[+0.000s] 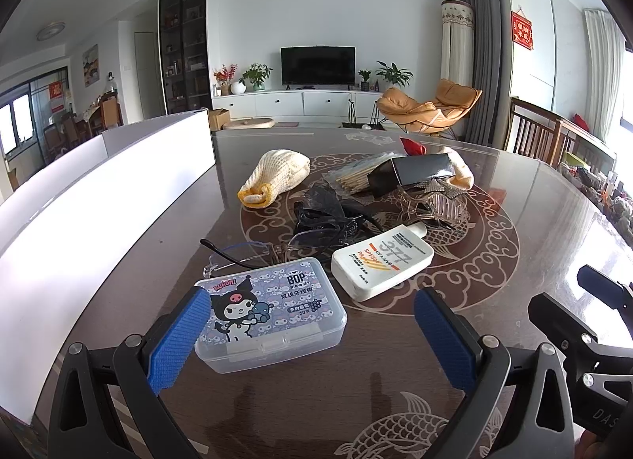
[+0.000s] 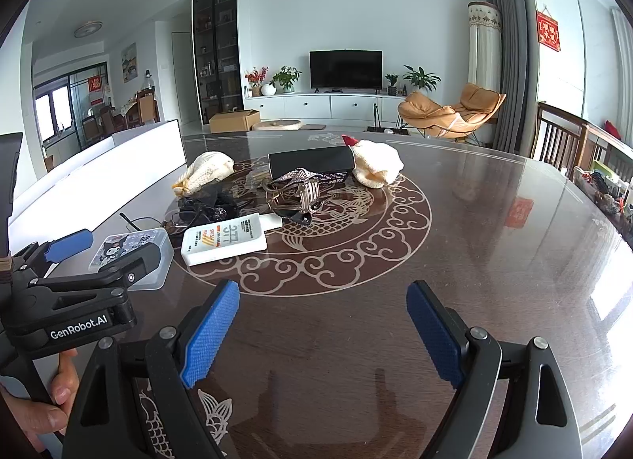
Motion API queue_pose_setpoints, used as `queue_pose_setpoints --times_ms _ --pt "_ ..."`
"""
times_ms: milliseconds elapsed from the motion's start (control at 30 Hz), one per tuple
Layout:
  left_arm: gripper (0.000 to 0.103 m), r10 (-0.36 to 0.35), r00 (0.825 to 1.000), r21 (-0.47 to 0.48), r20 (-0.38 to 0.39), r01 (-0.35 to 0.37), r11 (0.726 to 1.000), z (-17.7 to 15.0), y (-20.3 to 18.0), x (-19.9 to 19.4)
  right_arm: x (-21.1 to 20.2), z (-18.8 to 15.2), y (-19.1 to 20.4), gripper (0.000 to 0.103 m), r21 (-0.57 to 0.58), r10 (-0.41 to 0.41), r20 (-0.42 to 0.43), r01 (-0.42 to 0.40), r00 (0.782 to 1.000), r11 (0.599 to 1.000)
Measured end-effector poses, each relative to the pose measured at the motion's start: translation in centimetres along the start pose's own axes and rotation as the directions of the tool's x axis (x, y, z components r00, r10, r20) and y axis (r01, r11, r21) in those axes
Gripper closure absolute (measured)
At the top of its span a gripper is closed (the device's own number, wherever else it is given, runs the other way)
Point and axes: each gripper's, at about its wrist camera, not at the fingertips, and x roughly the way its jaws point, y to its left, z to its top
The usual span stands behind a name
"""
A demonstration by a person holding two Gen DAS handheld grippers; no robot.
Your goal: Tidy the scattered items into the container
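My left gripper [image 1: 312,334] is open, its jaws either side of a clear floss box with a cartoon label [image 1: 269,312], the left pad touching it. The box also shows in the right wrist view [image 2: 132,253], with the left gripper [image 2: 103,257] around it. My right gripper [image 2: 322,324] is open and empty over bare table. A white sunscreen bottle [image 1: 381,261] [image 2: 225,239], glasses [image 1: 237,255], black sunglasses [image 1: 328,217], a black box [image 1: 415,174] [image 2: 310,164], cotton swabs [image 1: 352,176], a hair clip [image 1: 433,201] [image 2: 294,192] and two knit gloves [image 1: 277,176] [image 2: 376,168] lie scattered.
A white container [image 1: 99,198] [image 2: 99,178] stands along the table's left side. The dark patterned glass table [image 2: 474,241] stretches to the right. Wooden chairs [image 2: 565,142] and clutter stand past the right edge.
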Motion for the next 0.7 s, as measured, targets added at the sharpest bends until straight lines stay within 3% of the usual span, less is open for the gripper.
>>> queue_pose_setpoints --times_ms 700 --pt "0.000 -0.009 1.000 0.009 -0.006 0.009 1.000 -0.06 -0.31 0.05 0.03 -0.01 -0.06 0.016 0.000 0.008 -0.005 -0.008 1.000 1.000"
